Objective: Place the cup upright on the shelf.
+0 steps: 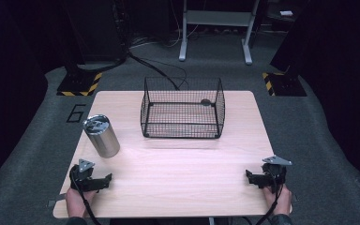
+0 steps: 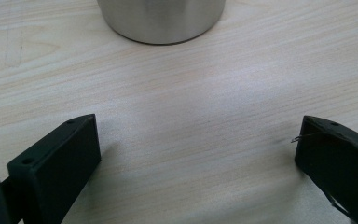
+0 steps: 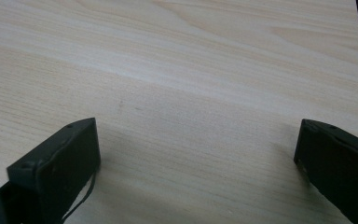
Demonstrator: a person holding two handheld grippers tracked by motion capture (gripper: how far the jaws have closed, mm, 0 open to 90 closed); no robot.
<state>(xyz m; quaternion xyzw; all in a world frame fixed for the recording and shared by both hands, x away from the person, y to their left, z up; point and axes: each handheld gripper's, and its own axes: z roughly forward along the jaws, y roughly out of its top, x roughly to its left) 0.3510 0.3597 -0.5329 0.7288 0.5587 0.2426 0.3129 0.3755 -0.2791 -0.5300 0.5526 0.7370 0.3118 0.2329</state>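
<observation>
Left gripper (image 1: 104, 180) jaws spread wide, low over the table (image 1: 178, 183), steel cup (image 1: 101, 136) upright just ahead of it, wire basket (image 1: 183, 108) farther ahead between both, right gripper (image 1: 250, 177) also spread, holding nothing.

It looked like a lab or recording studio: a lone wooden counter (image 1: 178, 164) stood on grey carpet (image 1: 28, 154) marked with a "6" (image 1: 76, 113), ringed by dark drapes (image 1: 342, 56), stand bases edged in yellow-black hazard tape (image 1: 79, 83), loose cables (image 1: 157, 65) and a grey metal frame (image 1: 215, 28) behind.
</observation>
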